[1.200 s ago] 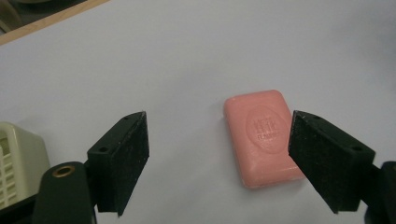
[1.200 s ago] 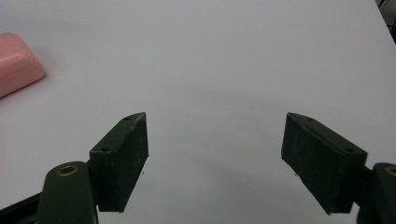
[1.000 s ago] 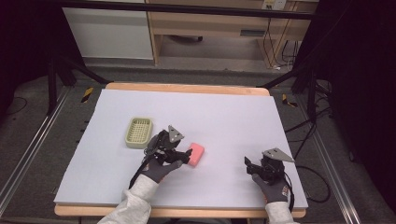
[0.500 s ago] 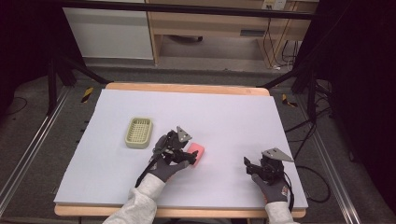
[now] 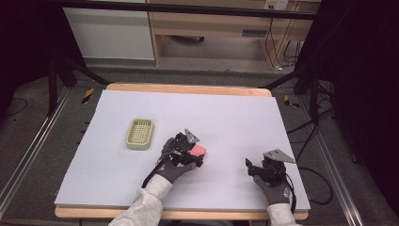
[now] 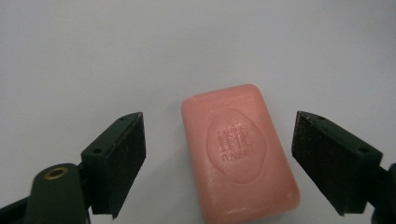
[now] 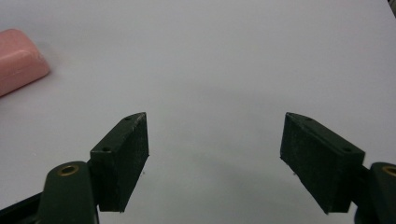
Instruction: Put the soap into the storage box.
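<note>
Between parted jaws, soap bar [image 6: 240, 151] lengthwise along them

soap bar [image 6: 240, 154] | embossed emblem, lower line roughly "FLAUREN", upper characters unreadable

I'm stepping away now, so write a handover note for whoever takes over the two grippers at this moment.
Left gripper: open, its jaws have just been opening wider; they stand on either side of the pink rectangular soap bar without touching it.
Right gripper: open, nothing between its jaws, over bare table at the person's right.
Things: the soap bar lies flat on the pale grey table sheet, stamped face up. The pale green slotted plastic soap dish sits to its left, with nothing in it.
Done: left gripper lined up on the soap.
Left: probably close on the soap, lift it and set it in the dish.
</note>
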`<action>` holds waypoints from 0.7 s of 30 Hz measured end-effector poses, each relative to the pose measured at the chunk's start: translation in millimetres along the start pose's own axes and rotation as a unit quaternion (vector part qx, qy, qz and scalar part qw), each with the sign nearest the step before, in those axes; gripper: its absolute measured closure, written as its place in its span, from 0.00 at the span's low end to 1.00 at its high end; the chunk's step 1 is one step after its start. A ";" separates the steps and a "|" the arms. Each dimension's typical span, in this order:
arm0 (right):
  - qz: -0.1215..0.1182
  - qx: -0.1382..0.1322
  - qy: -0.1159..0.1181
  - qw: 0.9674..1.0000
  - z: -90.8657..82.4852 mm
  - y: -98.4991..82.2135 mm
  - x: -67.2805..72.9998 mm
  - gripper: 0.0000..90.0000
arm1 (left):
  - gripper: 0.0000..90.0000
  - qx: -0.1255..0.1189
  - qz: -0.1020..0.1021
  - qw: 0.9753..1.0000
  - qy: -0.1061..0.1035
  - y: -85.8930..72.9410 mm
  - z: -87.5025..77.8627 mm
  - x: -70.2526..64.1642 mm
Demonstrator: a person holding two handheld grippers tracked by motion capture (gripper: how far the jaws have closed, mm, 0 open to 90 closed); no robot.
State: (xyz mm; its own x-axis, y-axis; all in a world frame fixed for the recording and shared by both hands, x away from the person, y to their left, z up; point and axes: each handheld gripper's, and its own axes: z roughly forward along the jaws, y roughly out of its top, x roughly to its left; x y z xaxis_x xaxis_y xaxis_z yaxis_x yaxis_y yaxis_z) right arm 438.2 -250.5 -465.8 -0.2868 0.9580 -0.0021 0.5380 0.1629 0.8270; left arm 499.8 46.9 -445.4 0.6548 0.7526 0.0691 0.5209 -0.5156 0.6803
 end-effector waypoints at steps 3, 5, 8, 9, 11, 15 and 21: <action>0.001 0.002 0.002 1.000 0.4 0.0 0.3 0.26 | 0.19 0.005 -0.002 1.000 -0.002 -0.3 4.2 -0.2; 0.001 0.002 0.002 1.000 0.5 -0.1 0.3 0.27 | 0.18 0.009 -0.002 1.000 -0.002 -0.6 6.7 -0.5; 0.002 0.003 0.003 1.000 0.6 -0.1 0.4 0.27 | 0.18 0.014 -0.004 1.000 -0.003 -0.8 10.0 -0.3; 0.003 0.004 0.005 1.000 0.6 -0.2 0.5 0.27 | 0.18 0.015 -0.005 1.000 -0.004 -0.9 10.7 0.1; 0.002 0.004 0.005 1.000 0.6 -0.2 0.5 0.27 | 0.18 0.016 -0.011 1.000 -0.008 -1.0 12.7 0.0; 0.003 0.005 0.006 1.000 0.7 -0.3 0.6 0.27 | 0.18 0.024 -0.012 1.000 -0.007 -1.9 15.6 -0.3; -0.002 0.004 0.004 1.000 1.4 -0.6 0.3 0.27 | 0.20 0.034 -0.012 0.999 -0.012 -4.3 18.0 -0.9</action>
State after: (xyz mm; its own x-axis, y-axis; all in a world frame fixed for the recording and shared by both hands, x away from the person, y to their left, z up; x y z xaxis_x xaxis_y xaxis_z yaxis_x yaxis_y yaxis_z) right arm 438.9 -249.9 -467.1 -0.2949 0.9555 -0.0013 0.5431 0.1687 0.8226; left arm 506.8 41.1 -461.6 0.6544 0.7554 0.0345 0.5722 -0.5245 0.6305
